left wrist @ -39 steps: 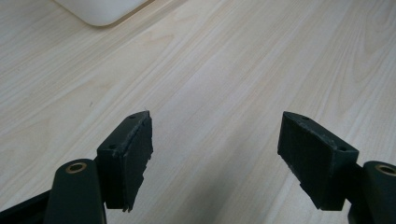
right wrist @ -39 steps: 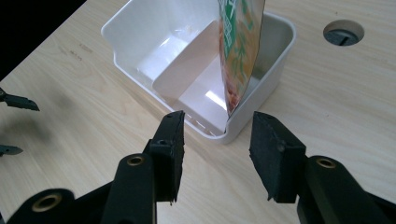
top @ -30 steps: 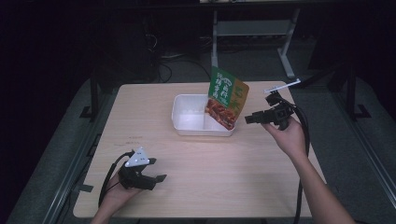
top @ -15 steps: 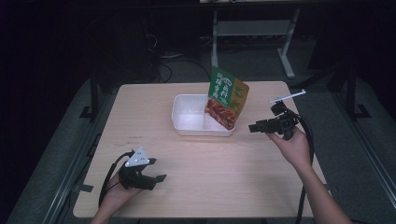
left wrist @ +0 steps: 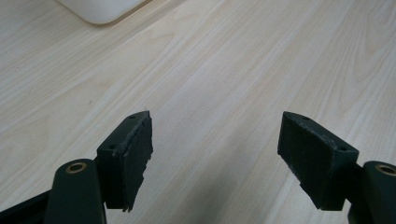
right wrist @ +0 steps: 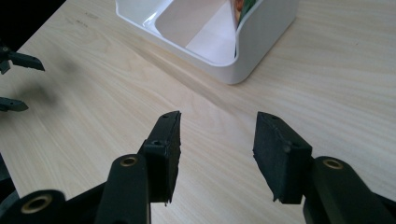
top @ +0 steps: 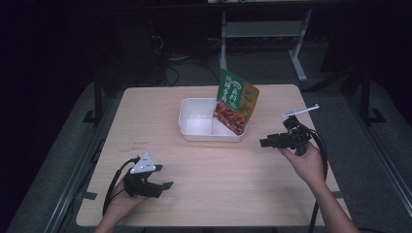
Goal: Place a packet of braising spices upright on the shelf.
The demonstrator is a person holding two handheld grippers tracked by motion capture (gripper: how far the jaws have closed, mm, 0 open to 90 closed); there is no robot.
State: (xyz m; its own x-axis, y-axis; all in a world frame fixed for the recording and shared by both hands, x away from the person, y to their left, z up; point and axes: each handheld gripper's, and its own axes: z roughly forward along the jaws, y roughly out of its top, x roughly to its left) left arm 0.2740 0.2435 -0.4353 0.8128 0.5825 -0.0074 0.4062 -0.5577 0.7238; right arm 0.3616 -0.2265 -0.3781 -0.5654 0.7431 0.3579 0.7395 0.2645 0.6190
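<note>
The snack pouch stands upright in the right compartment of the white tray, leaning on its rim, long axis up. The right gripper is the nearer one — the pouch lies just ahead of its jaws, up and beyond the tray's near corner. Its jaws have just been opening, with nothing between them. The left gripper sits well apart, jaws wide and empty.
</note>
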